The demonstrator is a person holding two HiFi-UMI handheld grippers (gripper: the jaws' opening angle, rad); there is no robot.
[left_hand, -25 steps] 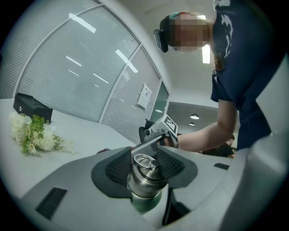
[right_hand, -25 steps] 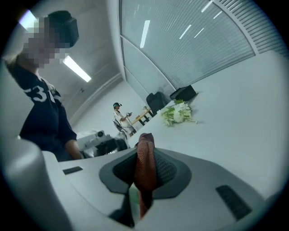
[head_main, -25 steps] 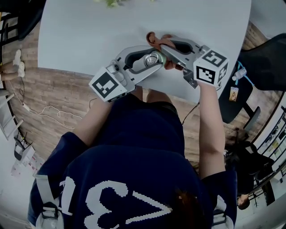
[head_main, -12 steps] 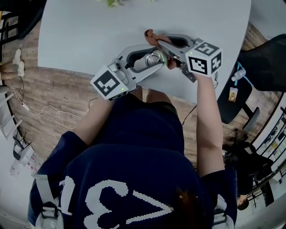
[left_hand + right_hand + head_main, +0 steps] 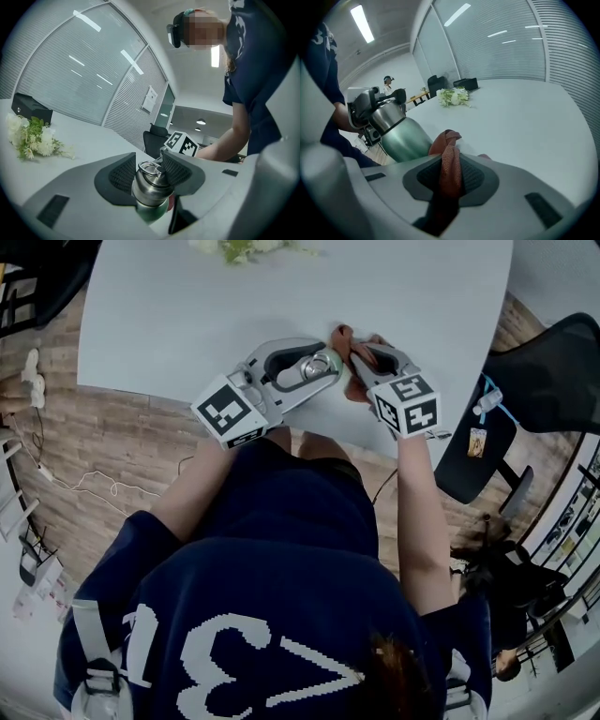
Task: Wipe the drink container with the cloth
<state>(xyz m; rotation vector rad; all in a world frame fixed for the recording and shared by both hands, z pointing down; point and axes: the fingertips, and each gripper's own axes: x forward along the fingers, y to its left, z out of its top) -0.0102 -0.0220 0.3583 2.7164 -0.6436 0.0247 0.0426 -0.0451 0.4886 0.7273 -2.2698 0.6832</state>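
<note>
The left gripper [image 5: 151, 171] has its fingers clasped on the drink container [image 5: 404, 138] near the cap, tilted over the counter [image 5: 187, 306], body end toward the right gripper [image 5: 449, 171], whose nearly closed fingers pinch the cloth [image 5: 446, 140] just beside that green body

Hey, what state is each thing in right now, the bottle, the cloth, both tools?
bottle: lid on, clamped near its top.
cloth: bunched up, pinched, close beside the bottle.
left tool: shut on the bottle.
right tool: shut on the cloth.
flowers: lying on the table.
</note>
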